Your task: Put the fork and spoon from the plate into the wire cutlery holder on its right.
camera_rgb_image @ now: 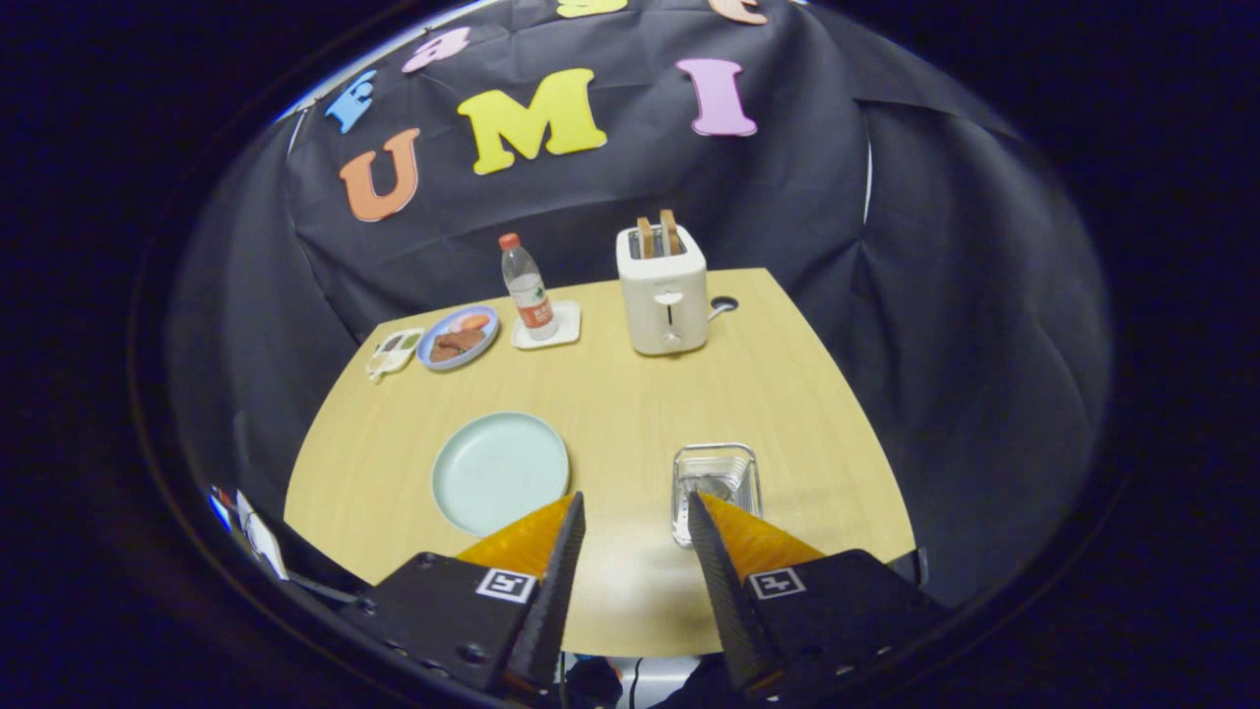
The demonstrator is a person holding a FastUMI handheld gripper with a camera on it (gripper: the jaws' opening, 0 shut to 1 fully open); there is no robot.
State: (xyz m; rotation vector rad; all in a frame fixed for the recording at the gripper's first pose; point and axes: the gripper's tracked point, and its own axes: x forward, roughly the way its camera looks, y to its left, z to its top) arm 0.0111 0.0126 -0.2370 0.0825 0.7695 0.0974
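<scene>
Pale green plate [500, 471] bare, just ahead of left finger | wire holder [716, 487] to its right, something metallic lies inside, cannot tell fork or spoon | gripper [635, 514] spread, holds nothing, above table [630, 394] | toaster [662, 290], bottle [527, 288] well beyond

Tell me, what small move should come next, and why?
Probably just draw the tool back and stop: its fingers stand open with nothing between them, the plate looks bare, and the wire cutlery holder seems to hold something grey, though I cannot tell what.
</scene>
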